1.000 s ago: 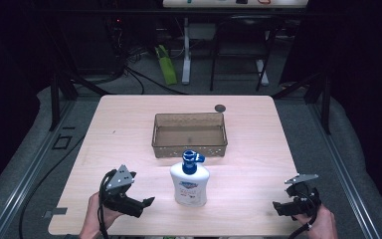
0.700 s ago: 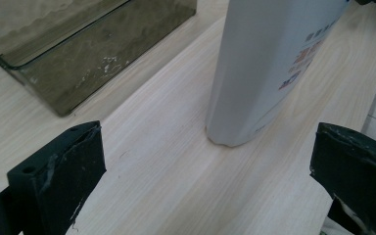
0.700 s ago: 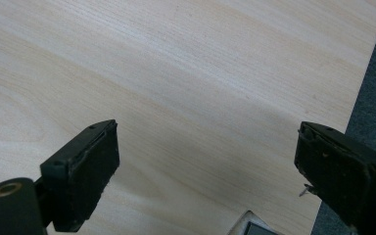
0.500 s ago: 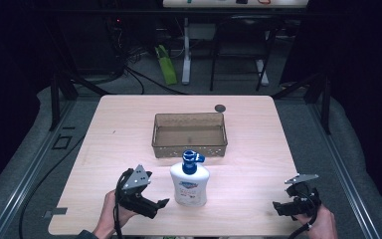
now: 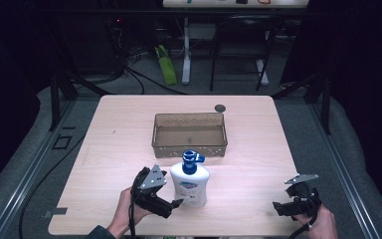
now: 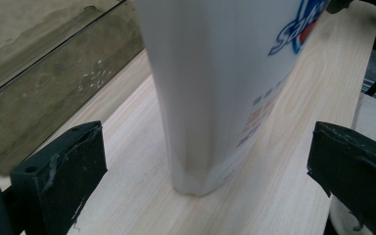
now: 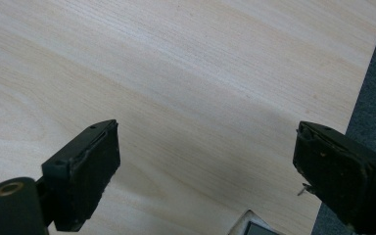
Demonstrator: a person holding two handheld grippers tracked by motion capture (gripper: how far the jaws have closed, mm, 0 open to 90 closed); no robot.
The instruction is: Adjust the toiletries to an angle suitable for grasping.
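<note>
Straddling the upright white plastic pump bottle (image 5: 190,184) near the table's (image 5: 129,124) front edge, the left gripper (image 5: 175,205) stands wide open – set to clamp it – while the right gripper (image 5: 279,206) idles open, empty.

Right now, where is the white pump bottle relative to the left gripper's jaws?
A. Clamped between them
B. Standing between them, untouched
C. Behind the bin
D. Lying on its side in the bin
B: in the left gripper view the bottle stands upright on the table with wood showing between it and each jaw of the left gripper.
</note>
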